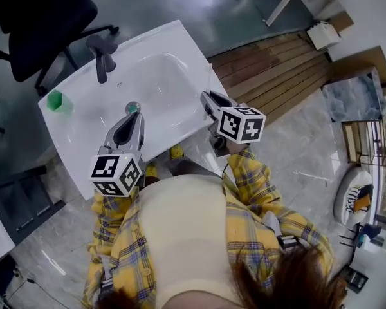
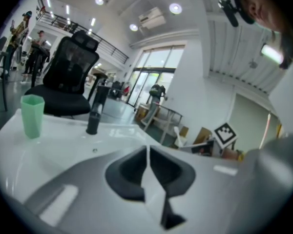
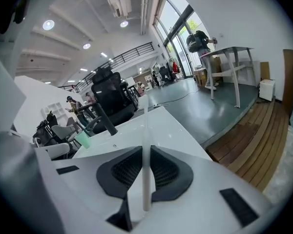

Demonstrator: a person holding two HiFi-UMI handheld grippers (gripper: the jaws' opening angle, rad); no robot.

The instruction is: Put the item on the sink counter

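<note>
The right gripper [image 3: 146, 165] is pinching a thin white plastic stick [image 3: 145, 126] between nearly closed fingers. It is holding the stick upright, with the white ceramic sink worktop [image 1: 77, 140] just beyond the fingers. The placing looks not yet done. The left gripper [image 2: 147, 167] is carrying nothing, fingers together.

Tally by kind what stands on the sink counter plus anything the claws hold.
green cup: 1
black faucet: 1
white stick, clamped in the right claw: 1
Total: 3
</note>
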